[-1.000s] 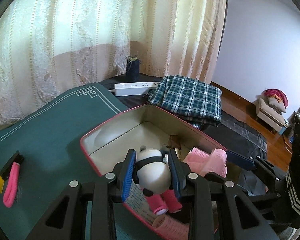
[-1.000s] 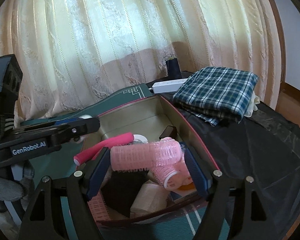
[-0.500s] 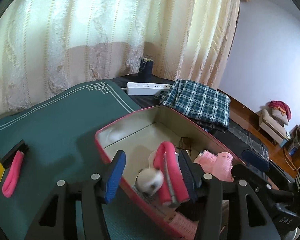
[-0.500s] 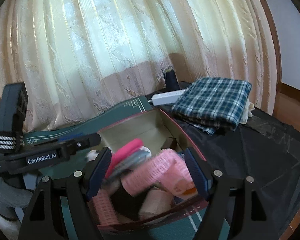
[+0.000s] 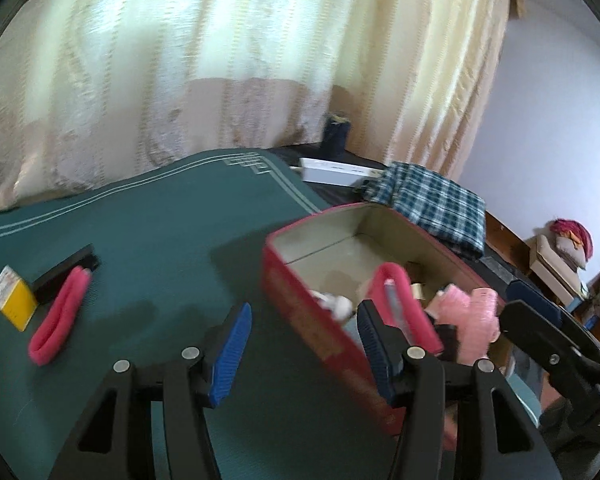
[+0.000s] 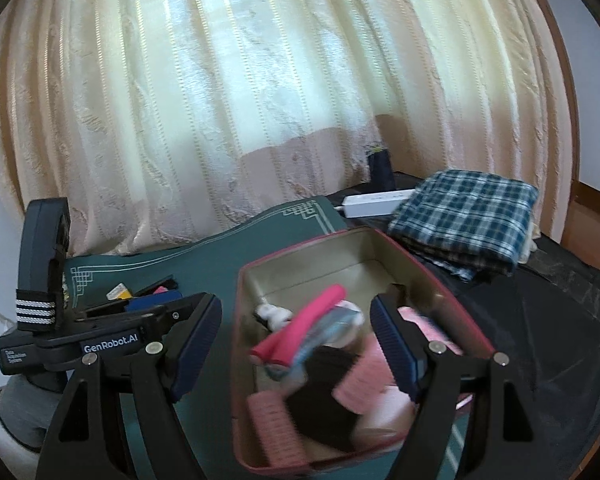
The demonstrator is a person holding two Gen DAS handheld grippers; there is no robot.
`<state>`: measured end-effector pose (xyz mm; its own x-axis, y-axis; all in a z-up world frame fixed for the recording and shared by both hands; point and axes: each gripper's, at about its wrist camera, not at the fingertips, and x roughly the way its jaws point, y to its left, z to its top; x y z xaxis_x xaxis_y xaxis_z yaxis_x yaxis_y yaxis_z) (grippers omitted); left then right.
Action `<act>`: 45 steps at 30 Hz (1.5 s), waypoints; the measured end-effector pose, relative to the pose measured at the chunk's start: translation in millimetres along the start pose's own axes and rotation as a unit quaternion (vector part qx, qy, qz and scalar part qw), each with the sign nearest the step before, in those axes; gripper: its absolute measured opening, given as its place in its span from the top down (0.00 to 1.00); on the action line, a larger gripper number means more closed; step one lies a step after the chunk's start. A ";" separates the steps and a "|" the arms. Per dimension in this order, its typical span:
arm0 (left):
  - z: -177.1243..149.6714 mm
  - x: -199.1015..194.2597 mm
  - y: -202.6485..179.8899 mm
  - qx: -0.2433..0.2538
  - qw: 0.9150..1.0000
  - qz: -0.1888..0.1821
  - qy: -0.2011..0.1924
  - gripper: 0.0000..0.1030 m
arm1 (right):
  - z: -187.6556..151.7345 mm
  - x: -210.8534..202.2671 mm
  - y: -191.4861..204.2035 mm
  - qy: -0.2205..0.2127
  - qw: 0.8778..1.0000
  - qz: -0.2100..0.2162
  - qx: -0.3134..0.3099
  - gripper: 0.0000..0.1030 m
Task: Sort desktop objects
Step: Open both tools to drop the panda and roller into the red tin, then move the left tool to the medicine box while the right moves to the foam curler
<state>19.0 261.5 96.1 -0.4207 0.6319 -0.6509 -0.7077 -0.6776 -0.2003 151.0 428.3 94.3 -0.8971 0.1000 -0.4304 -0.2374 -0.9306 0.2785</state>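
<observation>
Next pick: the pink roller on the mat

Left gripper (image 5: 302, 354) is open and holds nothing; between its blue pads we see only the green mat (image 5: 160, 248) and the near left wall of the red tin box (image 5: 300, 300). Right gripper (image 6: 296, 346) is also wide open and empty, and it hangs over the box, where the sorted things already lie: pink hair rollers, a long pink roller bent over, a small white toy, something dark. The frames are blurred, so we cannot name every item inside.

We judge that the step in hand is the reach to the things left on the mat. These are well apart from the box, at the left side in the left wrist view: a pink foam roller (image 5: 60, 322), a black bar (image 5: 66, 268) and a yellow box (image 5: 14, 302), all close together.

To do this well, we bring the left gripper over the middle of the roller and turn the wrist so that the pads close across its thin side, not along it. We come down straight, because the black bar lies just beside its far end and is easy to catch with it.

The roller lies flat, folded into a loop. Its long axis runs from near left to far right, and the far end points at the black bar.
</observation>
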 end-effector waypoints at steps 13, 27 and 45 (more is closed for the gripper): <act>-25.4 -34.9 108.8 -0.069 0.995 0.067 -0.014 0.32 | -15.7 36.5 78.6 0.048 0.996 0.058 -0.044 0.21; -44.7 -43.0 249.7 -0.126 0.977 0.173 -0.013 0.32 | -49.3 96.0 135.3 0.133 0.982 0.104 -0.082 0.21; -22.8 11.8 292.8 -0.095 0.986 0.138 0.018 0.33 | -60.9 139.5 146.2 0.208 0.969 0.108 -0.081 0.21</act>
<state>-180.2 62.0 13.1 -0.5588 0.4022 -0.7252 -0.4494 -0.8818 -0.1428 13.9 284.8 22.7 -0.6831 -0.2226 -0.6956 0.0312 -0.9604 0.2768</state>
